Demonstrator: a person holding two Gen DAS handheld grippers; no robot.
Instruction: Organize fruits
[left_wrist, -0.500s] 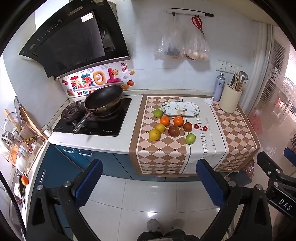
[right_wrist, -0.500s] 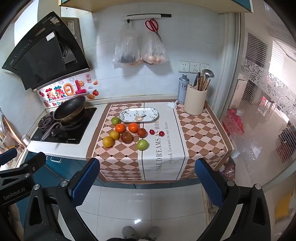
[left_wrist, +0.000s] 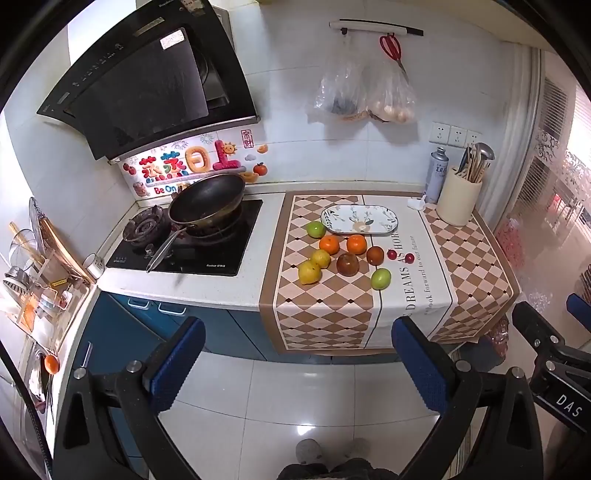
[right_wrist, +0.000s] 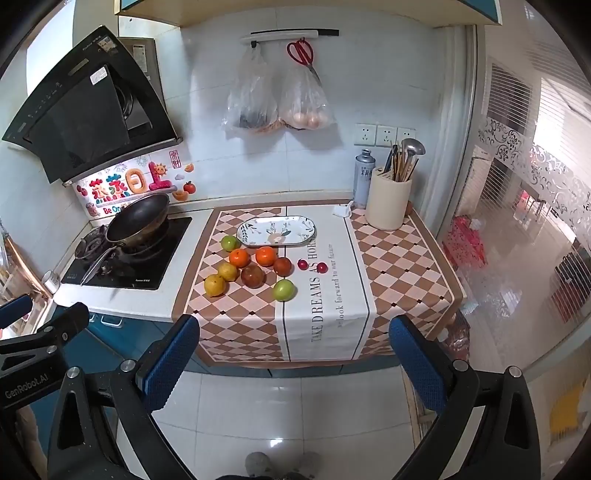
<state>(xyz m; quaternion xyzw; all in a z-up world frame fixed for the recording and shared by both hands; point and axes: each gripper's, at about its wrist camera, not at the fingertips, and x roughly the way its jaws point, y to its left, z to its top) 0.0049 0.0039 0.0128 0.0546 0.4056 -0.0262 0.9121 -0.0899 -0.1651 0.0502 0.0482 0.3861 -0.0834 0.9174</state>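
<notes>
Several fruits lie loose on a checked cloth (left_wrist: 325, 314) (right_wrist: 236, 332) on the counter: two oranges (left_wrist: 356, 244) (right_wrist: 266, 256), two yellow lemons (left_wrist: 309, 272) (right_wrist: 215, 285), two green fruits (left_wrist: 381, 278) (right_wrist: 284, 290), two brown-red ones (left_wrist: 347, 264) (right_wrist: 253, 276) and two small red ones (left_wrist: 391, 254) (right_wrist: 302, 264). Behind them sits an oval patterned plate (left_wrist: 359, 219) (right_wrist: 276, 230), bare. My left gripper (left_wrist: 295, 363) and right gripper (right_wrist: 291, 360) hang open over the floor, well short of the counter, with nothing between the blue pads.
A wok (left_wrist: 207, 203) rests on the hob (left_wrist: 184, 251) left of the cloth. At the back right stand a cream utensil holder (left_wrist: 459, 201) and a spray can (left_wrist: 436, 175). Bags (left_wrist: 362, 96) and scissors hang on the wall. A dish rack (left_wrist: 37, 273) is far left.
</notes>
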